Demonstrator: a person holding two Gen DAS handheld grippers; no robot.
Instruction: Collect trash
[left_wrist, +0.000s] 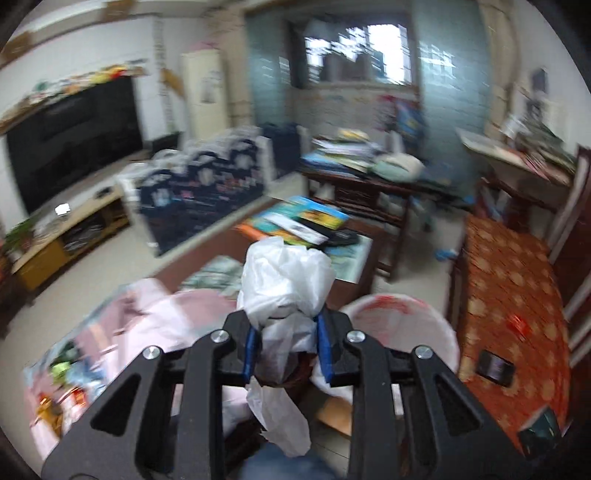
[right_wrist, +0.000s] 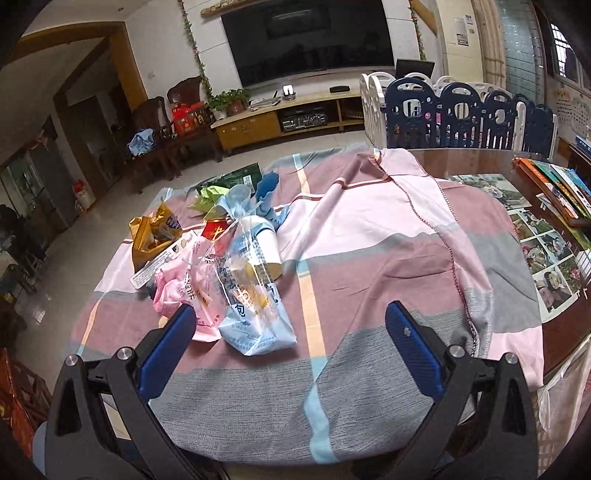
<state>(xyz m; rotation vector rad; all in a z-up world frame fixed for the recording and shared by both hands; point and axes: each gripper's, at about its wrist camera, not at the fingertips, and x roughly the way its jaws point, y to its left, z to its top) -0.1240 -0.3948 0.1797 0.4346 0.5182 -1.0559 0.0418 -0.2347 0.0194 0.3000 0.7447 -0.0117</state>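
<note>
- Black gripper arms fill the bottom of both wrist views; blue pads line the inner faces of the fingers.
- Left gripper (left_wrist: 286, 341): jaws narrow, pads pressed on a crumpled white plastic bag (left_wrist: 288, 275). Bag bulges above the pads; a loose tail hangs below them.
- Just right of the left gripper and lower: a bin (left_wrist: 400, 321) with a pale liner, red showing inside. Bag is not yet over its mouth. Left view is blurred; finer detail cannot be read.
- Right gripper (right_wrist: 290, 334): jaws spread wide, nothing between them. It hangs above the chequered cloth (right_wrist: 369, 258) covering the table, pointing down at it.
- Remaining trash sits ahead and left of the right gripper: a light blue printed packet (right_wrist: 255, 295), a pink wrapper (right_wrist: 181, 291) beside the left finger, a gold snack bag (right_wrist: 155, 236) farther back, green and blue scraps behind that.
- Blue packet's long axis runs roughly away from the gripper, near end closest to the jaws, slightly left of centre.
- Judgement: right hand is the nearer and the only free one. A short reach forward and left would bring the packet between the jaws, closing across its narrow width.
- Judgement: left hand's load wants a shift right, over the bin, before release.
</note>
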